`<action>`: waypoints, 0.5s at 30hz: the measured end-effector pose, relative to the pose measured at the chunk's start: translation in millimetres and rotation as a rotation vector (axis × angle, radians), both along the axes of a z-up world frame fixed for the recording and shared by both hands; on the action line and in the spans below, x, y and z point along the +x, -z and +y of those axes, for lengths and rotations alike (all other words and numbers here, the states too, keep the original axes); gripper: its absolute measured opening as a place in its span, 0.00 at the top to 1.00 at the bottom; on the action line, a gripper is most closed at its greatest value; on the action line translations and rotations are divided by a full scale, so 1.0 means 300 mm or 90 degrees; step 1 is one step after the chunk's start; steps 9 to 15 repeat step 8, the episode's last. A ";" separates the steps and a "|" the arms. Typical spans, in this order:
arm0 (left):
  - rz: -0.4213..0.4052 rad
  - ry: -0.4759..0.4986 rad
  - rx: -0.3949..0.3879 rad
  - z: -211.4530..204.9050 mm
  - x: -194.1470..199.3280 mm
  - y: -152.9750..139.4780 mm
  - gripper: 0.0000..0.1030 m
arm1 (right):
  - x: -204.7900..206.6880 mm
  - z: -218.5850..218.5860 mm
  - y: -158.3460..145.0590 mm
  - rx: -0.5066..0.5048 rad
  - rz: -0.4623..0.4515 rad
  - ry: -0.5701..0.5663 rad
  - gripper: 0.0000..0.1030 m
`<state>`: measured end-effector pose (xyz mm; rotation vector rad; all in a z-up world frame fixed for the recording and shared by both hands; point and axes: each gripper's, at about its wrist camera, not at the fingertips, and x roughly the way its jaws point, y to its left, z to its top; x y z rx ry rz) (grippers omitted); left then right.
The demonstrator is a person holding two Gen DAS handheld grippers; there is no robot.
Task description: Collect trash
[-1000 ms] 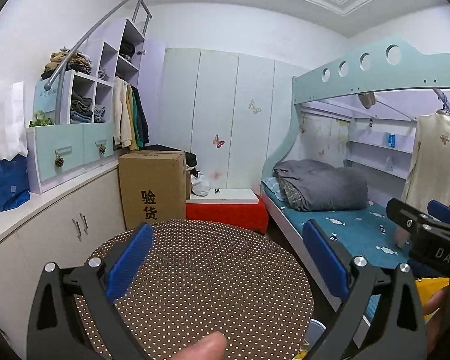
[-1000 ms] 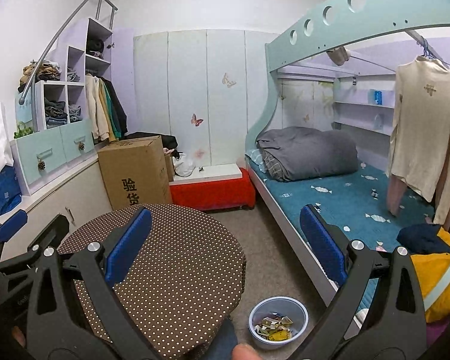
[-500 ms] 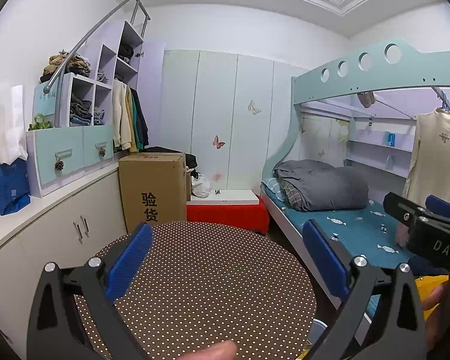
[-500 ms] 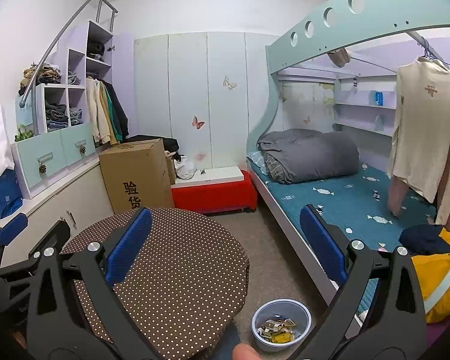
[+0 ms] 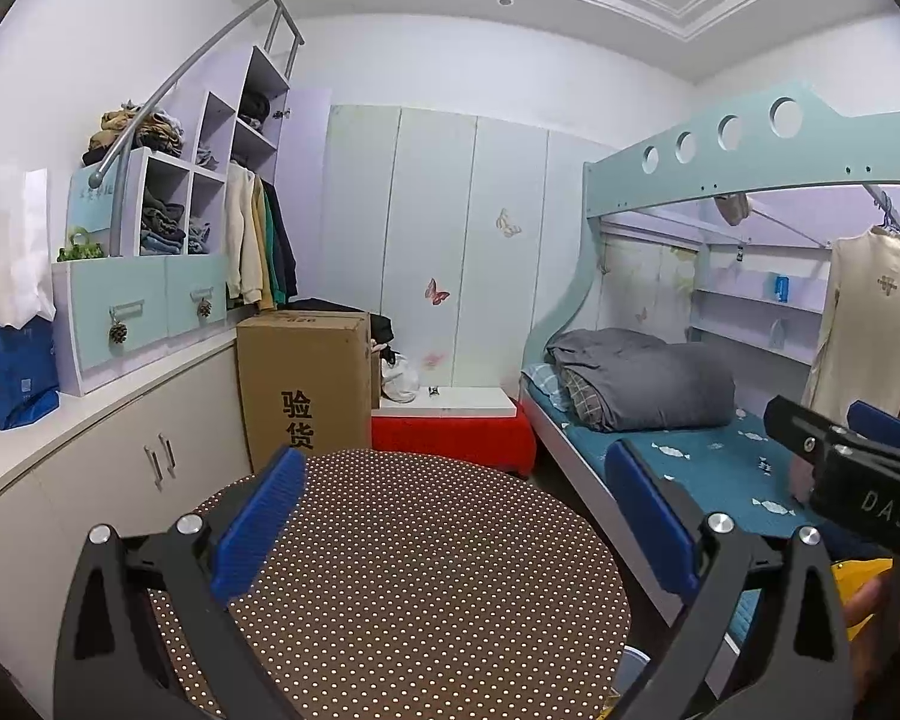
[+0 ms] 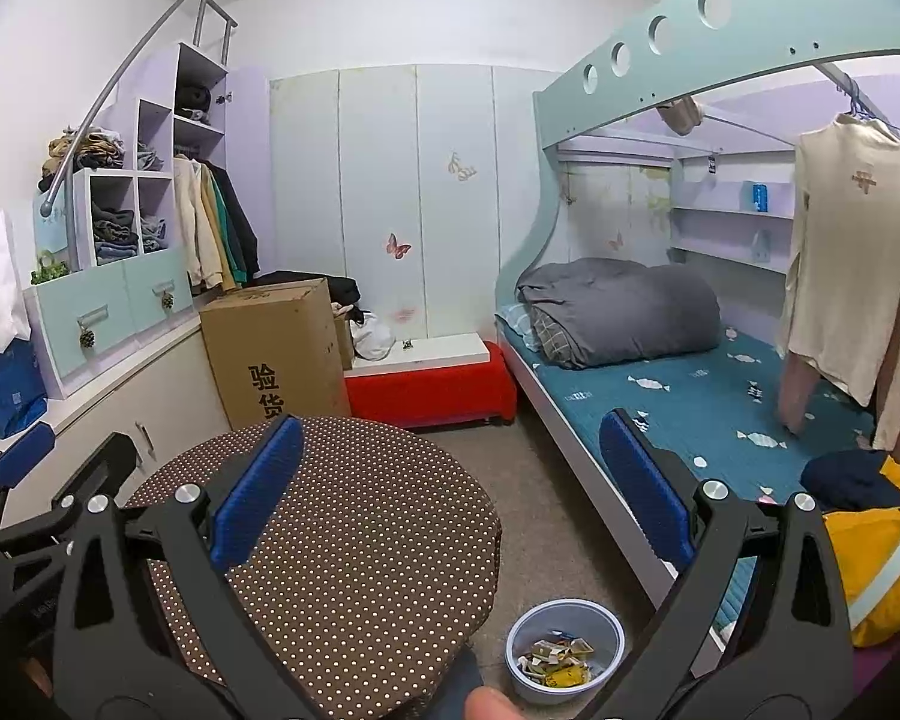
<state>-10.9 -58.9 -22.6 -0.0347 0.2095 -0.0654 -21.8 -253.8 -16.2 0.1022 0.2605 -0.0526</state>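
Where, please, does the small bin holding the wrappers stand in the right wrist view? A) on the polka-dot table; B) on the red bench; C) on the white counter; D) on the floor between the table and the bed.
D: the bin, with wrappers inside, stands on the floor between the polka-dot table and the bed, below the open right gripper.

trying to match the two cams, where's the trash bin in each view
Left wrist: only a sliver of the trash bin peeks past the table's lower right edge.
Right wrist: fully visible on the floor, bottom centre-right.
Shared landmark: cardboard box.
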 end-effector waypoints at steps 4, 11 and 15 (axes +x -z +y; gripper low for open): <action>0.004 -0.002 0.006 -0.002 0.010 -0.003 0.05 | 0.003 0.003 -0.001 0.000 -0.001 0.000 0.06; 0.006 -0.007 0.004 0.003 0.018 -0.005 0.05 | 0.008 0.008 -0.002 0.000 0.000 0.001 0.06; 0.006 -0.007 0.004 0.003 0.018 -0.005 0.05 | 0.008 0.008 -0.002 0.000 0.000 0.001 0.06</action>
